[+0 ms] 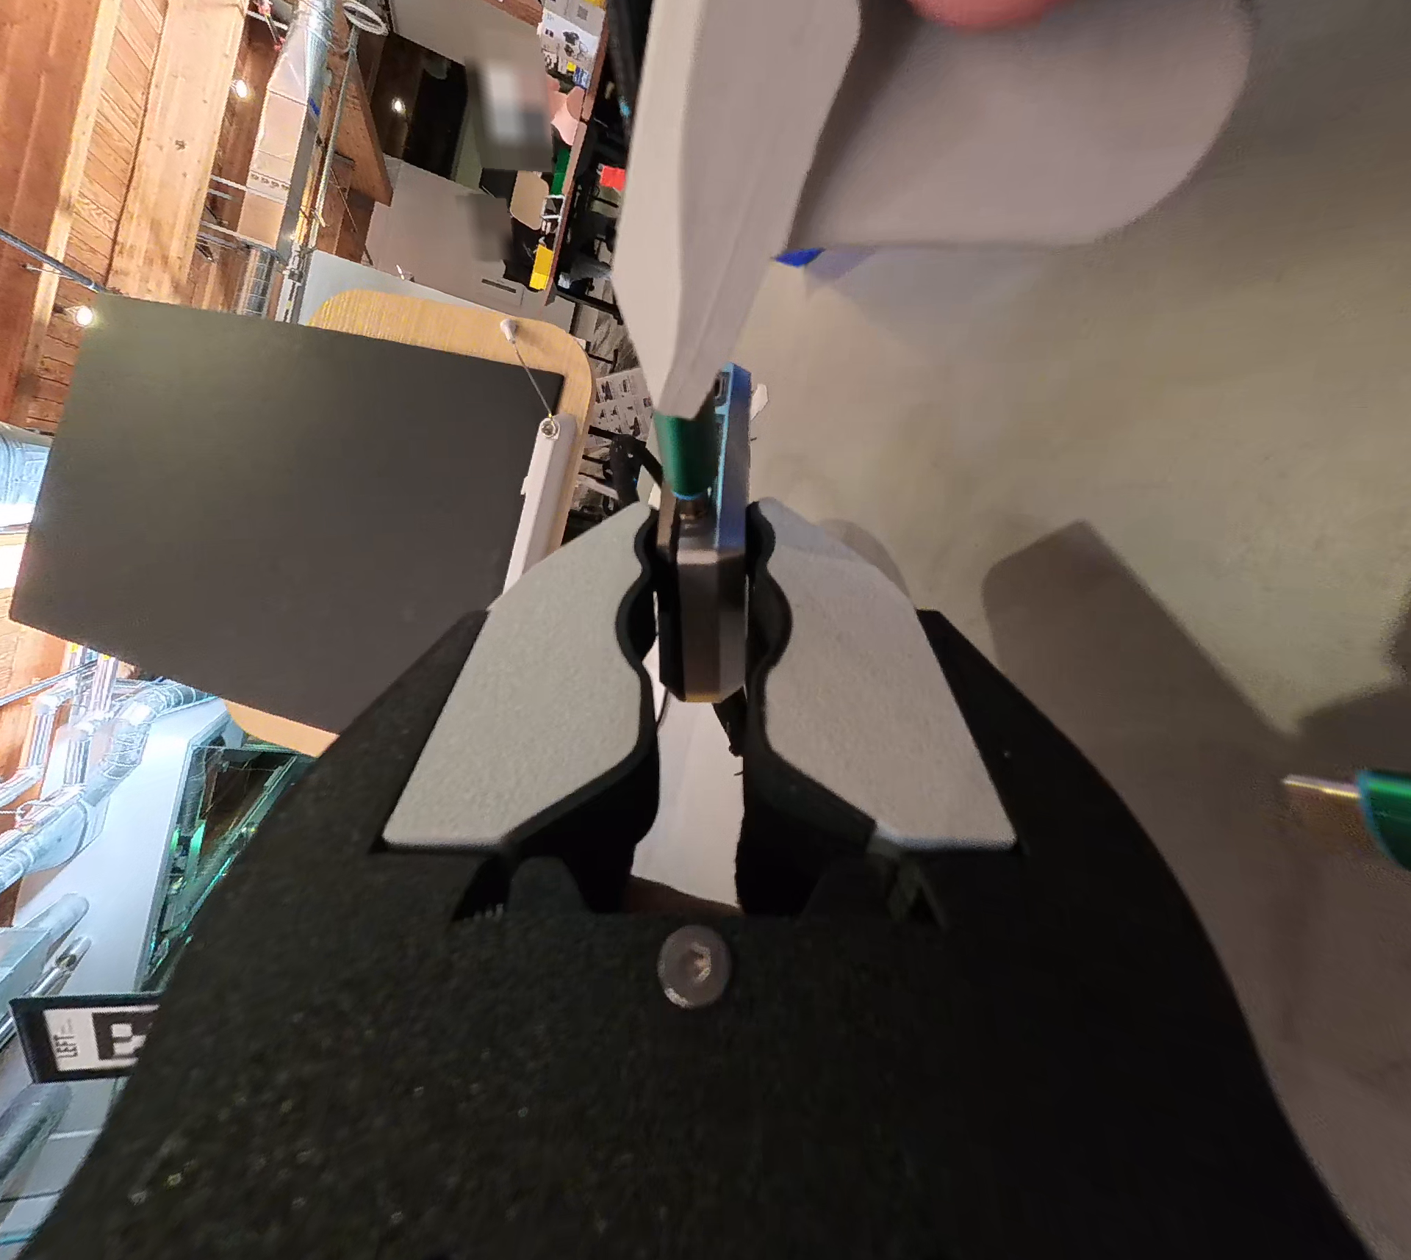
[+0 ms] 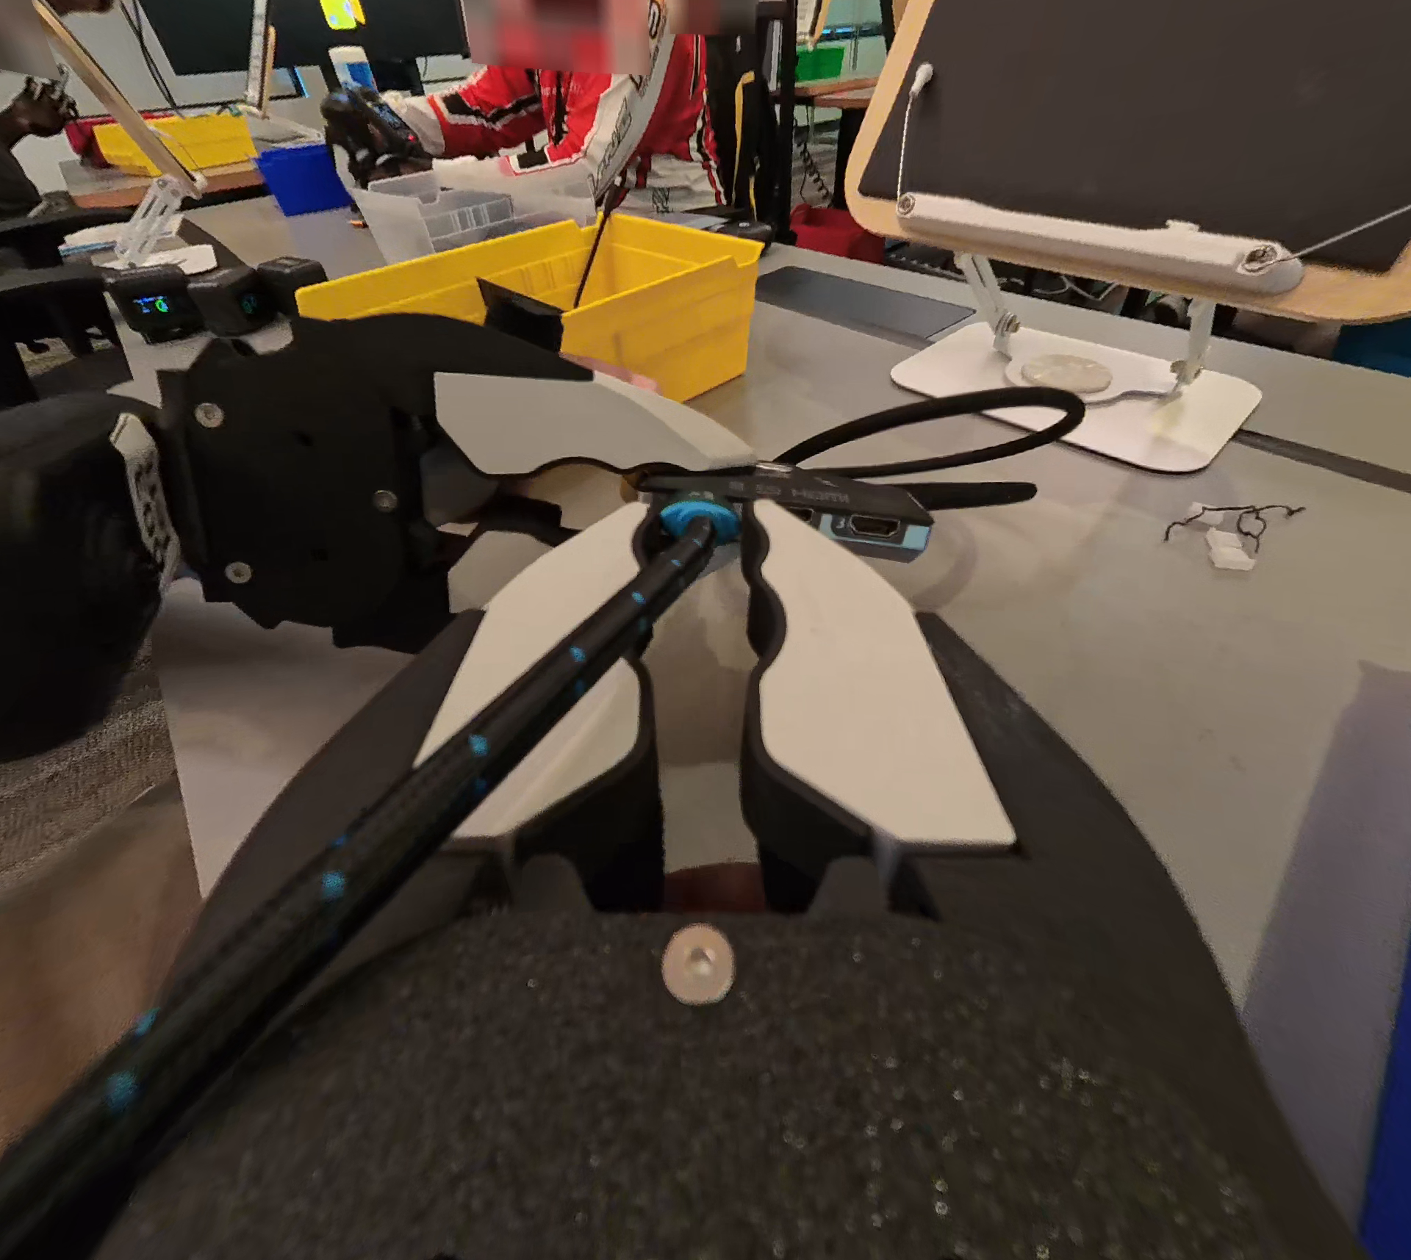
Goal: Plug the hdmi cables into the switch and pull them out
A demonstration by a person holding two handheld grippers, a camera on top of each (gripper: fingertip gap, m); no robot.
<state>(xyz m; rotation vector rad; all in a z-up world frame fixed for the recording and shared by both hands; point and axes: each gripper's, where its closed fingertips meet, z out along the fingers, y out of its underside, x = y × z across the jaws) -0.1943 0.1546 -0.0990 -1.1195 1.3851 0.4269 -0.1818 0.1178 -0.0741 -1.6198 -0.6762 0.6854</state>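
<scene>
The switch is a flat dark box with an open port on its near face, held just above the grey table. My left gripper is shut on one end of the switch; it enters the right wrist view from the left. My right gripper is shut on a teal-collared HDMI plug whose tip meets the switch's near face. How deep it sits is hidden. Its black braided cable runs back to the lower left. In the left wrist view the right gripper comes from above, holding the plug.
The switch's own black lead loops behind it. A second green plug lies at the right edge. A black board on a white stand stands back right, a yellow bin behind, a small white clip to the right.
</scene>
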